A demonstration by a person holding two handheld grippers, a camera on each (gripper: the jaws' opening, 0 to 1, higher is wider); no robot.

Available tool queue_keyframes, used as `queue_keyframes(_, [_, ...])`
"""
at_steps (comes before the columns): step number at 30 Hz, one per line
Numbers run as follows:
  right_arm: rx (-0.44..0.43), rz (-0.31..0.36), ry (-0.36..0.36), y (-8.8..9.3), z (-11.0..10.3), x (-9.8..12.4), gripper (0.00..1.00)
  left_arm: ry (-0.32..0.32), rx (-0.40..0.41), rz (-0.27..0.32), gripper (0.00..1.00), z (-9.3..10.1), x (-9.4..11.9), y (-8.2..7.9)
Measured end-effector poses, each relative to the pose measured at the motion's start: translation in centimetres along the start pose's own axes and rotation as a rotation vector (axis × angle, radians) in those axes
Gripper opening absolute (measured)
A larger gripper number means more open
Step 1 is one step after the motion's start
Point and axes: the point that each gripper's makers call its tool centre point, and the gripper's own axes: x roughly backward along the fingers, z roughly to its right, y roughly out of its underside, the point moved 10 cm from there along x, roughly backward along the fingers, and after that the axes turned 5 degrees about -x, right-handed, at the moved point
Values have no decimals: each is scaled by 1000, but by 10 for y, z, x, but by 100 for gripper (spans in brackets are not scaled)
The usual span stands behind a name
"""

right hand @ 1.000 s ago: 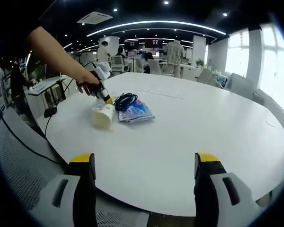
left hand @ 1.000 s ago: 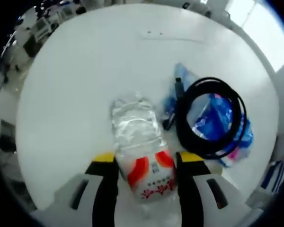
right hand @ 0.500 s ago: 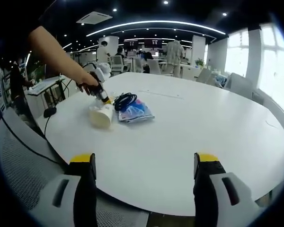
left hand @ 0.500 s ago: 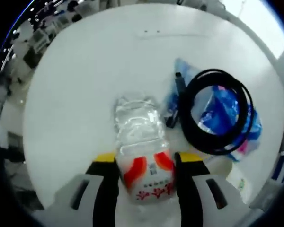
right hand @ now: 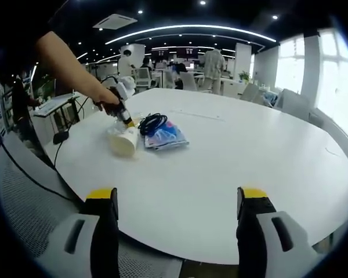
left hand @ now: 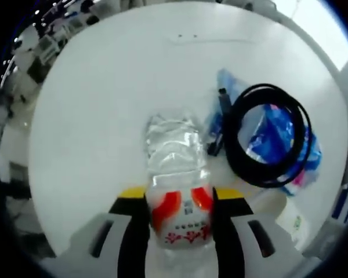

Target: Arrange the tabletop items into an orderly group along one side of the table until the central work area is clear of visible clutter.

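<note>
A clear plastic water bottle (left hand: 177,174) with a red and white label lies on the white table (left hand: 104,104). My left gripper (left hand: 181,194) is shut on its labelled end, a yellow-tipped jaw pressing each side. Just right of the bottle a coiled black cable (left hand: 231,152) rests on a blue packet (left hand: 267,136). From the right gripper view, the left gripper (right hand: 123,116) stands over the bottle (right hand: 123,142), with the cable (right hand: 152,123) and packet (right hand: 165,136) beside it near the table's far left edge. My right gripper (right hand: 177,200) hangs open over the near edge, holding nothing.
The person's arm (right hand: 69,63) reaches in from the upper left. A grey mesh chair (right hand: 29,191) stands by the table's near left edge. Bare table (right hand: 249,150) spreads to the right. Desks, chairs and standing people (right hand: 211,63) fill the room behind.
The left jaws have drawn in slightly against the bottle's label. The right gripper has held still.
</note>
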Motion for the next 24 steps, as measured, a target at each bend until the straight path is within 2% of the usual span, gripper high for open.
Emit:
queue_keyframes(12, [5,1,-2,-1,-1,0,83,31,-97,-56,36,-16,7,13])
queue_keyframes(18, [11,2,-7,-1,-1,0,83,54,-158,-104,36,-19,16,24])
queue_keyframes(24, [19,11,-12,-2,-2,0,83,70,-215,-128,36,-20,28,35])
